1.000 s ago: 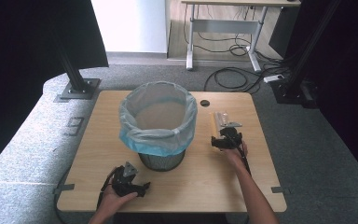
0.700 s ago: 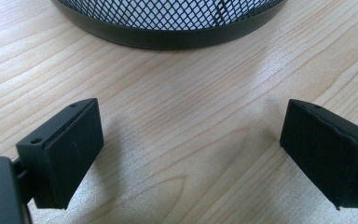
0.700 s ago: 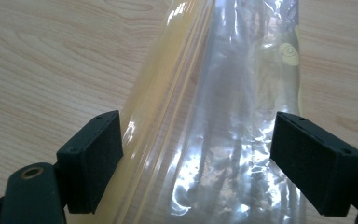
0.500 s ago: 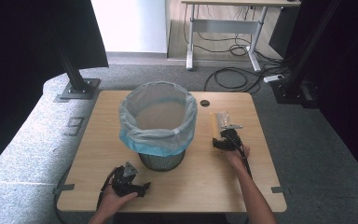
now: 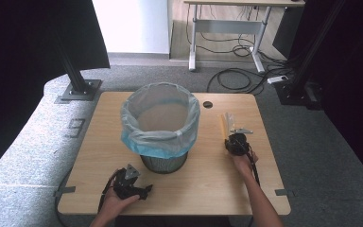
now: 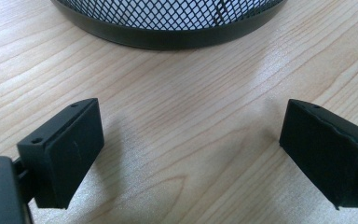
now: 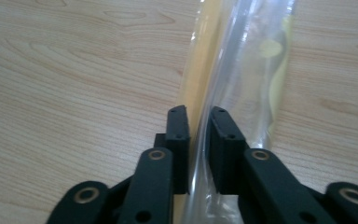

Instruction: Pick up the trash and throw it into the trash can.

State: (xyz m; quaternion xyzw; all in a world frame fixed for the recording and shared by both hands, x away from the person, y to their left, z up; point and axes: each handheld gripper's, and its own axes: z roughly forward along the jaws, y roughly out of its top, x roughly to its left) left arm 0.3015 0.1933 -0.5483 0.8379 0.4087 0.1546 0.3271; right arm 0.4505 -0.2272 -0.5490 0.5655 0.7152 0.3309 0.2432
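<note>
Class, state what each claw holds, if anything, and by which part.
Right claw: shut on the clear plastic wrapper, pinching its near end. Left claw: open, holding nothing.

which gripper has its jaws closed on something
The right gripper: its jaws pinch the clear plastic packet lying right of the bin. The left gripper rests open on the table, holding nothing.

counter [image 5: 203,170]: pale wood, wavy grain
bin [image 5: 164,163]: black wire mesh, dark solid base ring
liner [image 5: 158,137]: milky white, light blue along the folded edge
packet [image 7: 242,70]: clear plastic with yellow inside
left claw [image 6: 193,154]: matte black
right claw [image 7: 198,135]: black
floor [image 5: 38,137]: speckled grey carpet
</note>
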